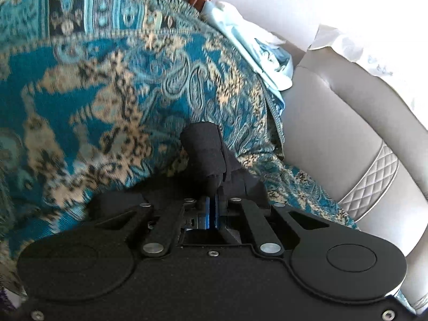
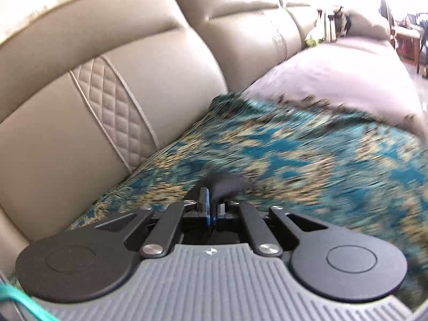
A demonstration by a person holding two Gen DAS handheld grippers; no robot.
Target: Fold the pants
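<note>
**A:** What's lying around them on the sofa?

**B:** A teal and beige paisley throw point(image 1: 112, 85) covers the seat. In the left wrist view it bunches up into a big mound on the left, and a pale blue cloth point(image 1: 256, 50) lies along its far edge. The beige leather backrest point(image 1: 334, 123) stands to the right, with a quilted diamond-stitched band running across it. White fabric is draped over the top of the backrest, far right, but glare washes it out.

**A:** And on the other side?

**B:** In the right wrist view the same backrest is on the left, and a mauve cushion or pillow point(image 2: 334, 80) rests on the far end of the throw. Some small clutter sits far back on the sofa, too blurred to name. A teal cord crosses the near left corner.

**A:** Any labels or writing?

**B:** None I can read.

**A:** Where are the pants?

**B:** Pinched at both ends. The left hand-held gripper point(image 1: 214, 200) has its jaws closed on a thick fold of the black pants point(image 1: 206, 147), which sticks up just above the throw. The right hand-held gripper point(image 2: 211, 203) is clamped on another bit of the same black cloth.

**A:** How are they angled?

**B:** Both tilt downward towards the seat, with the cloth rising ahead of the fingers. The right view is smeared with motion blur.
</note>
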